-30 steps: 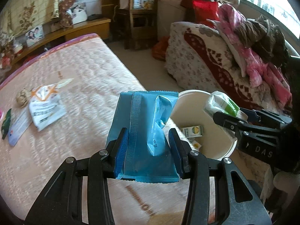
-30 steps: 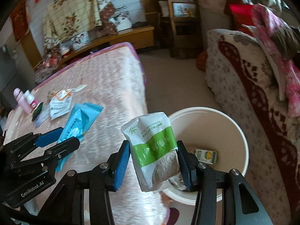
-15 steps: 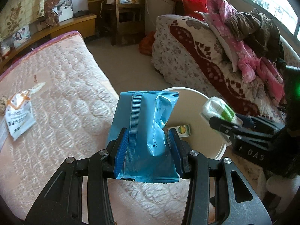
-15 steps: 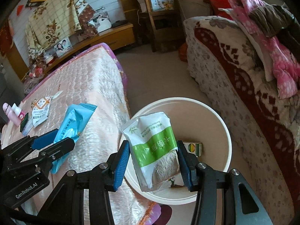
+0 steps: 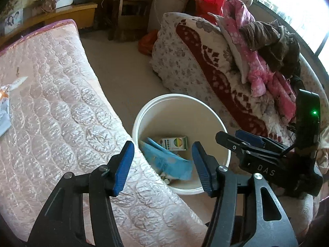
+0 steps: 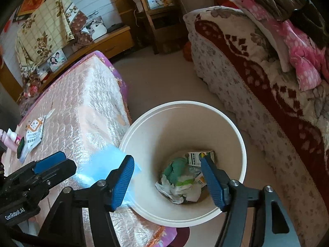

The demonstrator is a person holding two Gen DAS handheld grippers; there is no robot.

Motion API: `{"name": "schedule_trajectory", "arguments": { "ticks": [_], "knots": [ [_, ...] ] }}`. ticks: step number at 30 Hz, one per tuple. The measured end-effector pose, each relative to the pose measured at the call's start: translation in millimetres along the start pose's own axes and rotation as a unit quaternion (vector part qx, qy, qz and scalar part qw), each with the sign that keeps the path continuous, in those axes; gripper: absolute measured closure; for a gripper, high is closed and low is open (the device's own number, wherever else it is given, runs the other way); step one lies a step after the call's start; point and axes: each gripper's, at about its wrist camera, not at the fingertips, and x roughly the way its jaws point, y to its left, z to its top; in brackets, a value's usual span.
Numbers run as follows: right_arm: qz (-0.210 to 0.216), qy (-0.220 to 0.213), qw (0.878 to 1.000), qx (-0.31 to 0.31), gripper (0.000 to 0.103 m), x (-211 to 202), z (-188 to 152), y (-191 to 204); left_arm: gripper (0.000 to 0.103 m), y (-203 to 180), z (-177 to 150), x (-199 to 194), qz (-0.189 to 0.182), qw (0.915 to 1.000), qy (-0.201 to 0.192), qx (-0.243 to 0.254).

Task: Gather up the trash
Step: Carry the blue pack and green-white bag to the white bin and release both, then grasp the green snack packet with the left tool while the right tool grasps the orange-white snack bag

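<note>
Both grippers, left gripper [image 5: 162, 164] and right gripper [image 6: 167, 182], have just been opening, jaws apart and empty over the bucket [image 6: 242, 144]; the blue packet [image 5: 166, 160] and green pouch [image 6: 181, 177] lie inside. Light, crinkly wrappers probably pinch best at an edge.

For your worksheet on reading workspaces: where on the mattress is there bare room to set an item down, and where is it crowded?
The mattress is bare from its far corner to the edge beside the white bucket. Its far left edge is crowded: a white packet and pink bottle. The bucket floor holds a small box and crumpled wrappers.
</note>
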Motion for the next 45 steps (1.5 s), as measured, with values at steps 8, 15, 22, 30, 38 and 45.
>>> {"name": "schedule_trajectory", "arguments": {
  "ticks": [8, 15, 22, 30, 38, 45],
  "knots": [
    [0.007, 0.006, 1.000, -0.018, 0.038, 2.6, -6.0, 17.3, 0.046, 15.1, -6.2, -16.7, 0.033, 0.9993, -0.018, -0.005],
    [0.018, 0.005, 0.999, -0.041, 0.038, 0.9, -9.7, 43.8, 0.046, 40.8, -14.7, -37.8, 0.073, 0.9966, -0.036, -0.014],
    [0.037, 0.006, 0.997, -0.074, 0.038, -1.3, -14.9, 83.7, 0.046, 71.6, -27.0, -62.6, 0.107, 0.9923, -0.053, -0.032],
    [0.063, 0.008, 0.992, -0.105, 0.036, -1.5, -20.3, 131.0, 0.046, 113.0, -44.0, -96.3, 0.141, 0.9857, -0.070, -0.059],
    [0.089, 0.016, 0.985, -0.148, 0.035, 3.6, -30.9, 186.3, 0.046, 154.3, -63.1, -125.8, 0.178, 0.9768, -0.079, -0.090],
    [0.110, 0.026, 0.978, -0.173, 0.033, 12.2, -37.8, 228.1, 0.046, 201.1, -80.4, -154.2, 0.204, 0.9667, -0.085, -0.129]
  ]
}}
